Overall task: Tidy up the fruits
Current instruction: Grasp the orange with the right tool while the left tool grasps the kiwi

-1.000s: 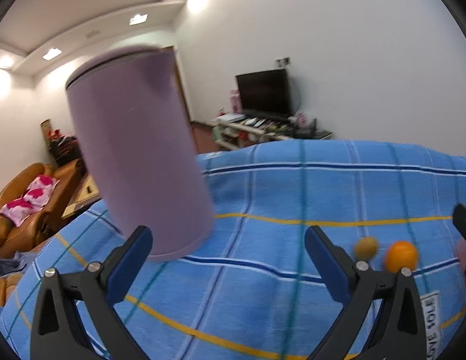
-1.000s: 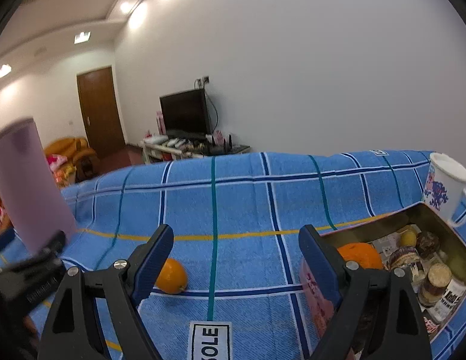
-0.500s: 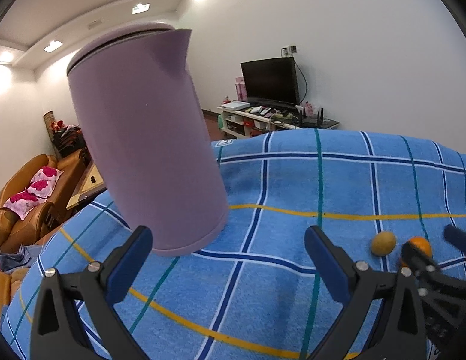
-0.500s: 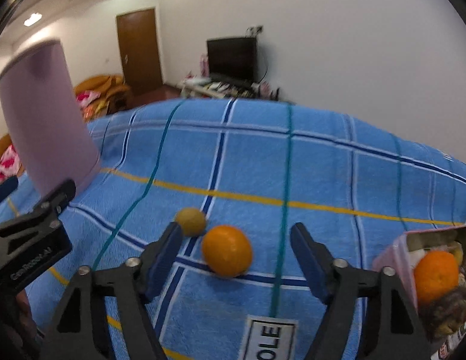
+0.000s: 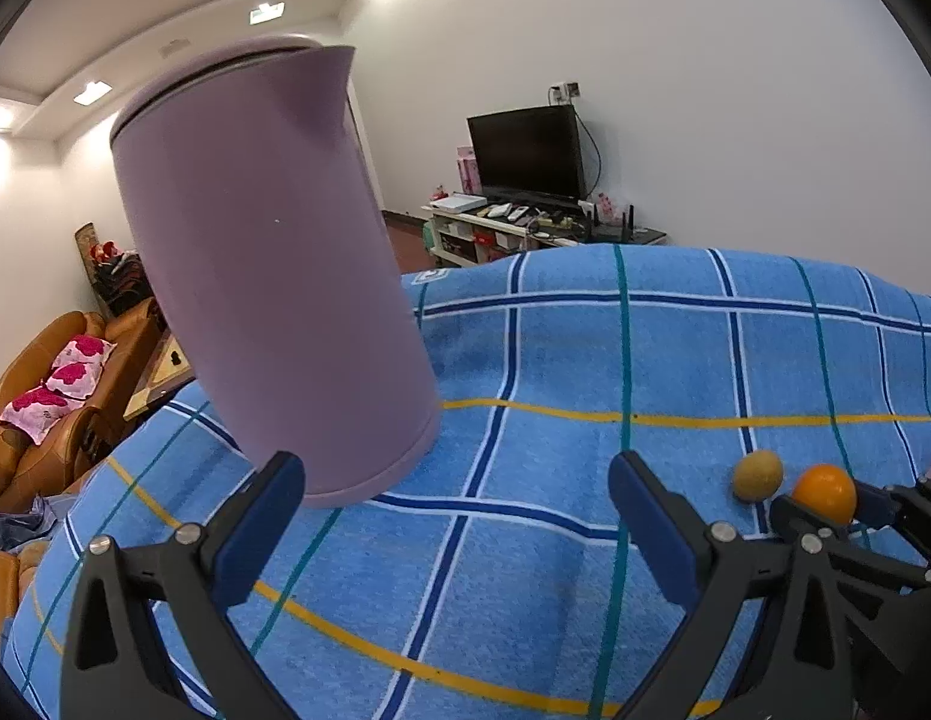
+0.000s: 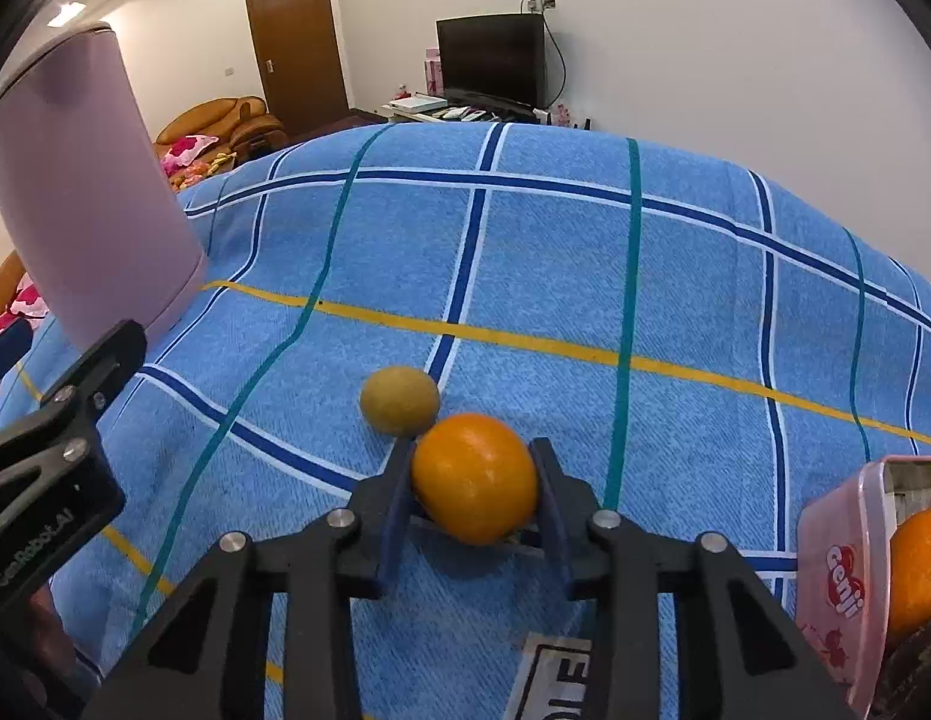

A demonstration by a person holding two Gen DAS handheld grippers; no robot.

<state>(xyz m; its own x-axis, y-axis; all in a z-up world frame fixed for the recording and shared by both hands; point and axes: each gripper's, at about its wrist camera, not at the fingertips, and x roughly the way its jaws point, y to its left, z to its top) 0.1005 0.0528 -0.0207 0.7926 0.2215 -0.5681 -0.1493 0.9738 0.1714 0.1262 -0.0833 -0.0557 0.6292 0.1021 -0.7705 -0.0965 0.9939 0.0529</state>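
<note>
The blue checked cloth (image 6: 675,276) covers the table, with the pink-rimmed tin (image 6: 849,576) at its right edge. The right gripper (image 6: 474,480) has just been closing and now pinches the orange (image 6: 474,477). So the tin's off to its right, close by. The left gripper (image 5: 456,504) sits wide and empty, farther off.
</note>
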